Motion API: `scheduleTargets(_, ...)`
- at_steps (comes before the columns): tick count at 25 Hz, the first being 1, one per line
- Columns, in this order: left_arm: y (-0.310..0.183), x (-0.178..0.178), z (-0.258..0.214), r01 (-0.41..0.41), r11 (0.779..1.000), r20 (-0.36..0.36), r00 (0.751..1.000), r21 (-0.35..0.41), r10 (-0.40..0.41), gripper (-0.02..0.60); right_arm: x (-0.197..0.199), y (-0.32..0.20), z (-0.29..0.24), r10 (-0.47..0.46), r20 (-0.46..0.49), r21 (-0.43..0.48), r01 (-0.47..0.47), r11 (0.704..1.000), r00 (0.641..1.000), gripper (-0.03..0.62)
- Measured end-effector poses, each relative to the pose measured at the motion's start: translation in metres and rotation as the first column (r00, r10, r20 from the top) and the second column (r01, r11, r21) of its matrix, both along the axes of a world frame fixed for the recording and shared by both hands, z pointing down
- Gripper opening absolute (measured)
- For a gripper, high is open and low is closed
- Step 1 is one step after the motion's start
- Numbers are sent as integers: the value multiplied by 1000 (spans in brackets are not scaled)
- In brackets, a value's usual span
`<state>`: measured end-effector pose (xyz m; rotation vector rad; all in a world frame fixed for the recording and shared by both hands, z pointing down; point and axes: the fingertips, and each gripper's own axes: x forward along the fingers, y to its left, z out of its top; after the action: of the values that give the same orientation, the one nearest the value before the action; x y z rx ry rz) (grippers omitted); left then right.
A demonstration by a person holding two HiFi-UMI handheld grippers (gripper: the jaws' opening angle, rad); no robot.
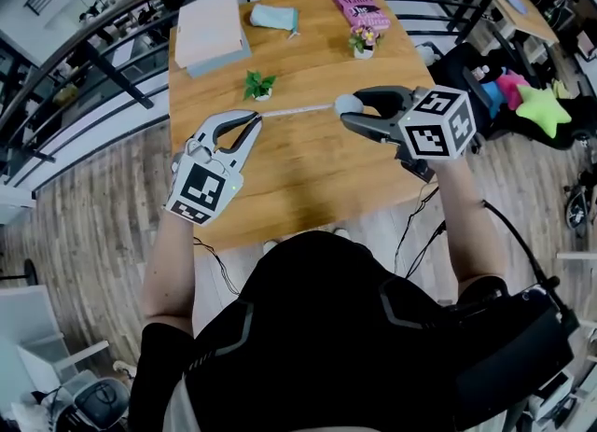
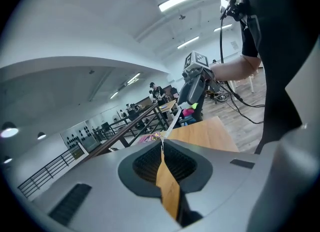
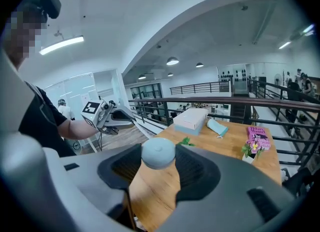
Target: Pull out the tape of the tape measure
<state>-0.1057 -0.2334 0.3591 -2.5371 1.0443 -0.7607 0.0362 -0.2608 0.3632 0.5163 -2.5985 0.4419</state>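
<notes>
Now mid-pull: the tape spans both grippers

Head view: the left gripper point(image 1: 254, 122) has its jaws pressed together on the free end of the tape point(image 1: 297, 110). The right gripper point(image 1: 349, 113) clamps the round, pale tape measure case point(image 1: 347, 103), its jaws spread wide around it. A short, thin, whitish stretch of tape runs between them above the middle of the table point(image 1: 308, 183), roughly parallel to its near edge. The pull looks begun but not finished. The next move probably calls for drawing the grippers farther apart in a straight line, with both grips firm so the tip does not slip free.

Left gripper view: the jaws meet on the tape's tip, and the tape leads off as a pale thread toward the other gripper.

Right gripper view: the case sits between the pads, smooth, domed and blue-grey, with no markings I can make out.
</notes>
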Motion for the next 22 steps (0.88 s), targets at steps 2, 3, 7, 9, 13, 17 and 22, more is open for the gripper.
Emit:
scheduleTargets(2, 1, -3, 3, 13, 1000, -17, 1000, -15, -14, 40, 0, 0, 2, -1, -2, -4, 1, 1000, 1000, 222)
scheduleTargets(3, 1, -6, 4, 24, 999, -31, 999, -22, -25, 40, 0, -1, 3, 5, -1, -6, -5, 1000, 1000, 222)
scheduleTargets(7, -1, -25, 3, 75, 996, -76, 994, -44, -78, 40, 8, -6, 5, 31, -12, -2, -31, 1000, 999, 222)
scheduleTargets(9, -1, -34, 0, 95, 994, -95, 991, -49, -100, 40, 13, -9, 5, 37, -14, -2, -38, 999, 999, 222)
scheduleTargets(13, -1, -40, -2, 106, 993, -94, 989, -57, -111, 40, 17, -11, 2, 33, 2, -13, -33, 999, 999, 222)
scheduleTargets(17, 2, -43, -1, 115, 991, -93, 988, -62, -120, 40, 14, -9, 3, 22, -4, -11, -22, 1000, 1000, 222)
scheduleTargets(22, 3, -59, 0, 155, 986, -79, 984, -62, -160, 40, 23, -15, 7, 43, -41, 11, -43, 999, 998, 222)
